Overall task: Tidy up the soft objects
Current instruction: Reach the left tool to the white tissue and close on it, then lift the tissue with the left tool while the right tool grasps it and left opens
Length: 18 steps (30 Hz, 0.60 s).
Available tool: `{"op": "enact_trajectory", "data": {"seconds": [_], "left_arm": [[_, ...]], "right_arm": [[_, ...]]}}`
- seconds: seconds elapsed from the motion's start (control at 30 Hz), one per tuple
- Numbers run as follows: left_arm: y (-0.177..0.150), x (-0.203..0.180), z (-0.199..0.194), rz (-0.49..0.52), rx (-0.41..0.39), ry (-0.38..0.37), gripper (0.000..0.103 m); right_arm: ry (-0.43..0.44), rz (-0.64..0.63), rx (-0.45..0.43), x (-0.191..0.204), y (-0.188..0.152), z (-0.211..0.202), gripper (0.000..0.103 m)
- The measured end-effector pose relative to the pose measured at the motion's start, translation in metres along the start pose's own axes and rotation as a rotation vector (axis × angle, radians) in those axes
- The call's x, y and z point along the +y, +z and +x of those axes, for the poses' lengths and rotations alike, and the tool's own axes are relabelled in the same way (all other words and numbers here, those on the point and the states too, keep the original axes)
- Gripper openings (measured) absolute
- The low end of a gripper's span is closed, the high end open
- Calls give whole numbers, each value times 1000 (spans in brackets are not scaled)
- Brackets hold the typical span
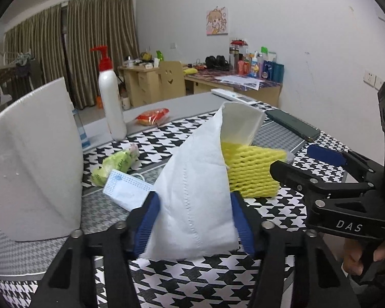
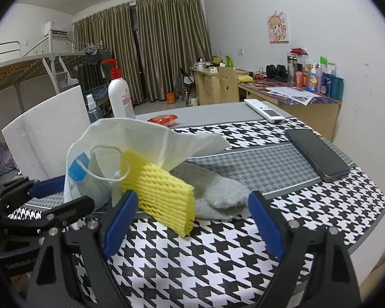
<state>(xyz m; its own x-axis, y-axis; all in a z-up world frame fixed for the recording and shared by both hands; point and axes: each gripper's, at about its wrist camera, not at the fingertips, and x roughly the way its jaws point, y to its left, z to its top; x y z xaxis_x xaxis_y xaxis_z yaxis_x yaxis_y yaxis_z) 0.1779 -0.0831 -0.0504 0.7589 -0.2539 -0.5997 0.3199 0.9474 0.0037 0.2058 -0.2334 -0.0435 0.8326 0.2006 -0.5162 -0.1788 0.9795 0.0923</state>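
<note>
Near edge of table (image 2: 192, 256): I hold two grippers over the houndstooth cloth, packing soft things into a white bag (image 1: 192, 179).
Left gripper (image 1: 193, 197): closed on the bag's base, a blue pad pressed against each side.
Right gripper (image 2: 192, 195): jaws wide apart, gripping nothing; the near end of the yellow net (image 2: 161, 192) and the grey sock (image 2: 218, 195) lie between the pads. The net is close by the left pad, and I cannot tell if they touch.
Where the net is: on the table just right of the bag, its far end tucked under the bag's raised lip, its near end out in the open.
Net's axis: a flattened tube, long axis running from the near right up toward the far left, into the bag's mouth; its open end faces me.
Bag's axis: upright on its base, tapering upward, mouth at the top and opening to the right, toward the net.
Step in hand, as I judge it: feeding the net into the bag.
Doing it well: keep the left grip low and steady so the mouth stays open, take the net across its width near the free end, and push along its own axis. Watch the sock, lest it be caught too.
</note>
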Motion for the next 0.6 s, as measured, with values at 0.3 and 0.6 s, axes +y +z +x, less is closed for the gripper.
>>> {"op": "enact_trajectory", "data": {"seconds": [0.3, 0.6], "left_arm": [[0, 11, 7, -38, 26, 35, 21], [0, 19, -14, -50, -21, 76, 10]], "right_arm": [[-1, 8, 12, -3, 2, 7, 90], [-5, 6, 6, 0, 2, 4, 90]]}}
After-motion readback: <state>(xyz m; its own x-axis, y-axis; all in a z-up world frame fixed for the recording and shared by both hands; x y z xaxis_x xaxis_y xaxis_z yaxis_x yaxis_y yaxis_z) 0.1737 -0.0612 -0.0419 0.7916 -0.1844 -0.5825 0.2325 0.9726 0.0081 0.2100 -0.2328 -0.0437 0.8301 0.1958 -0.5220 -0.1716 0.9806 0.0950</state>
